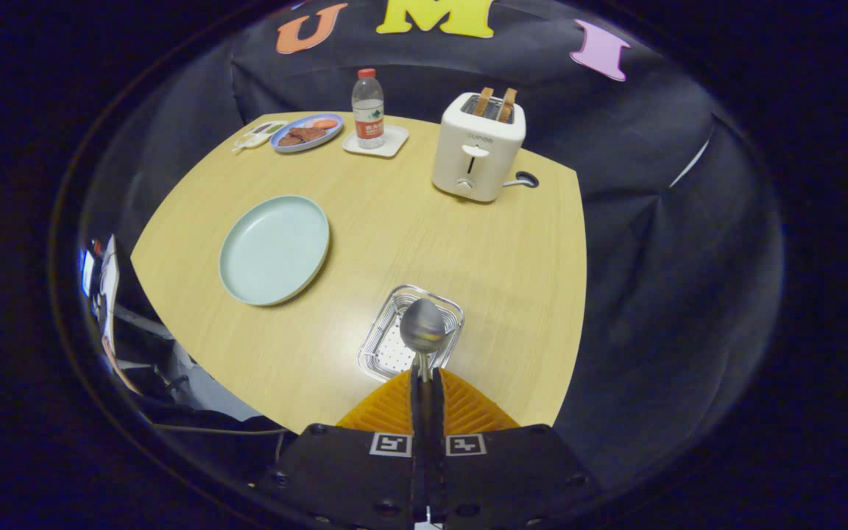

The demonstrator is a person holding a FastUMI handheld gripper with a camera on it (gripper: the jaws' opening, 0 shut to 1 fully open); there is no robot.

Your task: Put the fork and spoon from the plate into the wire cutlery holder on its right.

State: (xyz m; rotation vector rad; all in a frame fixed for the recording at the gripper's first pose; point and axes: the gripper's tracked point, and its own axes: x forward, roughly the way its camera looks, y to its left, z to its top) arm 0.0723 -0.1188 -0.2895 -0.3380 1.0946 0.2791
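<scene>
My gripper (424,372) is shut on the handle of a metal spoon (423,326), whose bowl stands up just ahead of the fingertips. Directly below the spoon sits the wire cutlery holder (394,335), seen from above with a perforated floor; I cannot make out a fork inside it. The pale green plate (274,249) lies left of the holder and beyond it, with nothing on it.
A white toaster (478,147) with two bread slices stands at the far right of the wooden table (468,250). A water bottle (368,109) on a white coaster and a blue plate of food (307,132) stand at the far edge. The table's right edge runs close to the holder.
</scene>
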